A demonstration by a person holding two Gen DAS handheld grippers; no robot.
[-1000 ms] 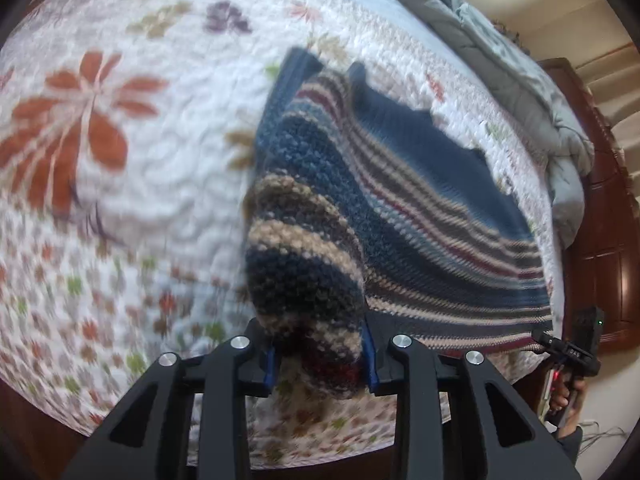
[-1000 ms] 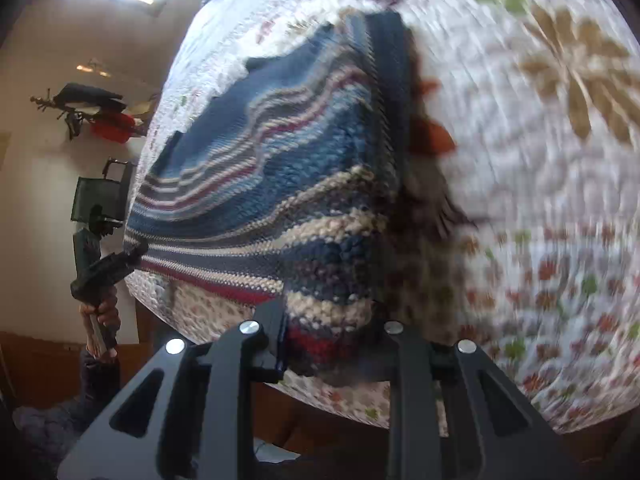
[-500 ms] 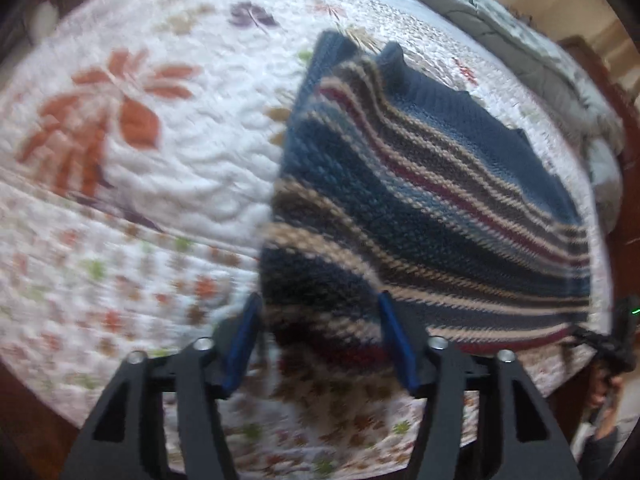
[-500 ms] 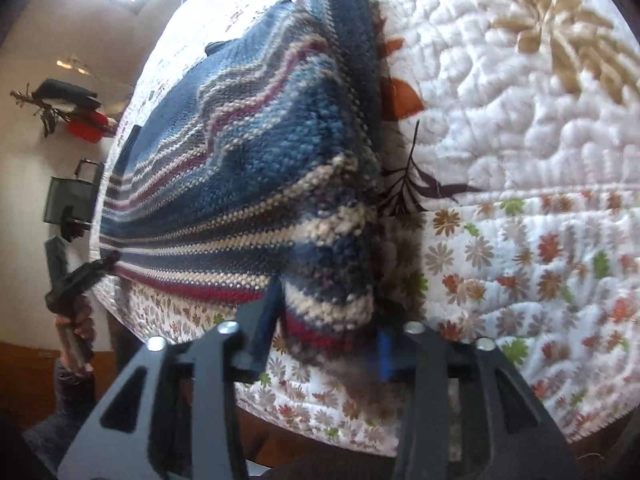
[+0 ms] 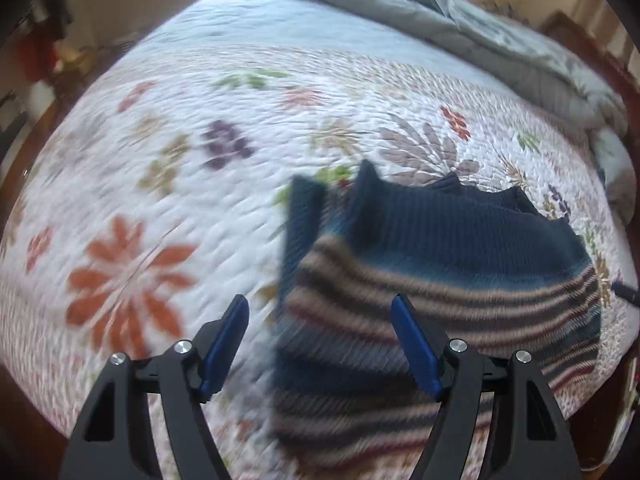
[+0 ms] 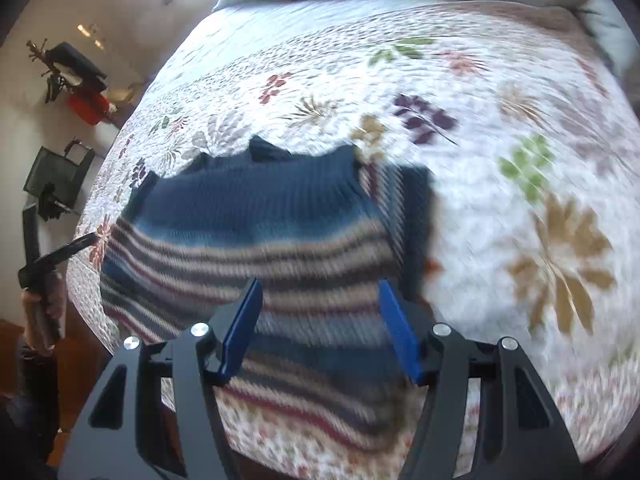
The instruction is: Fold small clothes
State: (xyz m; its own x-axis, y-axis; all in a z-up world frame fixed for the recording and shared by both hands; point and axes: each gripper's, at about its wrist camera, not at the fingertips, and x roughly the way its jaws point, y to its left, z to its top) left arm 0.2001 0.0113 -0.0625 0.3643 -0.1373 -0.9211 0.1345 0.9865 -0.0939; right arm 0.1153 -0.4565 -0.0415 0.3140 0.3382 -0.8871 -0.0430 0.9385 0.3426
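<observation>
A folded sweater (image 5: 460,280) is seen laid on the near part of a quilt (image 5: 200,160) spread over the bed, with a bundled duvet (image 5: 500,36) heaped along the far edge, well apart from the sweater

The left tool (image 5: 320,320), its jaws just opening and gripping nothing, hangs above the striped sweater (image 5: 440,280) lying folded on the flowered bed quilt (image 5: 180,200); a grey duvet (image 5: 480,28) lies behind
</observation>
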